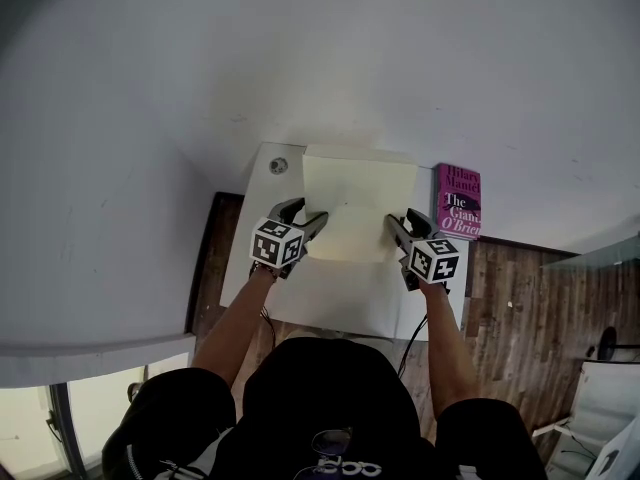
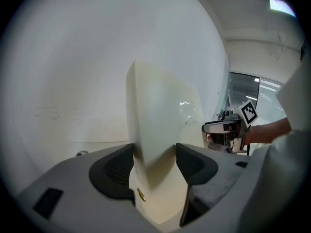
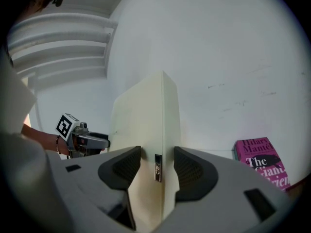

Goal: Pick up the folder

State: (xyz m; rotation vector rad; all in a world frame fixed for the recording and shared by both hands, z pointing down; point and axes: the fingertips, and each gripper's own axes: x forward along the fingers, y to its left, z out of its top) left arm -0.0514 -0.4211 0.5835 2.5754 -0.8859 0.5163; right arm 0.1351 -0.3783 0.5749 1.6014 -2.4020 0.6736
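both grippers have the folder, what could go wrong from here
The folder is held only at its side edges by the left gripper and right gripper, and it looks bowed between them, so it could slip from one. Uneven hands might twist or crease it. Swinging right could clip the pink book.

The pink book (image 1: 459,201) is showing "Hilary Mante…" in dark letters at its top. Below that, white letters are reading "The Giant, O'Brien", partly cut off.

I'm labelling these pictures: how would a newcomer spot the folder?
Start at the white table. Above it, the left claw and right claw grip a cream folder by its side edges. Unlike the magenta book to its right, it is plain, unprinted.
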